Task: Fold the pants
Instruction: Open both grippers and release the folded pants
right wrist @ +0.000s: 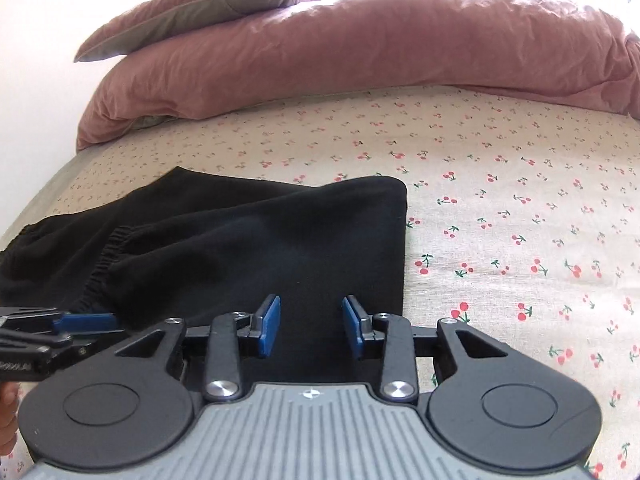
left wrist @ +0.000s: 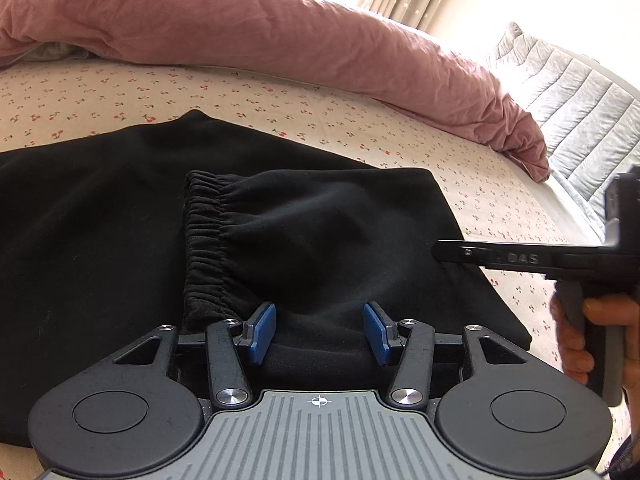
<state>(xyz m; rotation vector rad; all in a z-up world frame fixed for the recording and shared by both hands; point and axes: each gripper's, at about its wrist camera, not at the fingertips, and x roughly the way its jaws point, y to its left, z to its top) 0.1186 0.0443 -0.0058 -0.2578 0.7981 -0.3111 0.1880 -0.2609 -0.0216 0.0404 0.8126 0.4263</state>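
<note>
Black pants point(left wrist: 320, 224) lie folded on the bed, one gathered elastic band point(left wrist: 204, 240) on top of the lower layer. My left gripper point(left wrist: 319, 330) is low over the near edge of the folded part, jaws open, with black cloth lying between the blue pads but not pinched. The right gripper's finger point(left wrist: 500, 258) reaches in from the right, touching or just over the fold's right edge, held by a hand point(left wrist: 580, 340). In the right wrist view the pants point(right wrist: 260, 248) fill the left half, and my right gripper point(right wrist: 311, 326) hovers open over their near right part. The left gripper point(right wrist: 60, 328) shows at the lower left.
The bed sheet point(left wrist: 400, 136) is cream with small red cherries and runs bare to the right of the pants point(right wrist: 520, 240). A bunched pink duvet point(left wrist: 280, 40) lies along the far side, with a pillow point(right wrist: 192, 12) on it. A grey quilted cover point(left wrist: 572, 96) sits beyond the bed's right edge.
</note>
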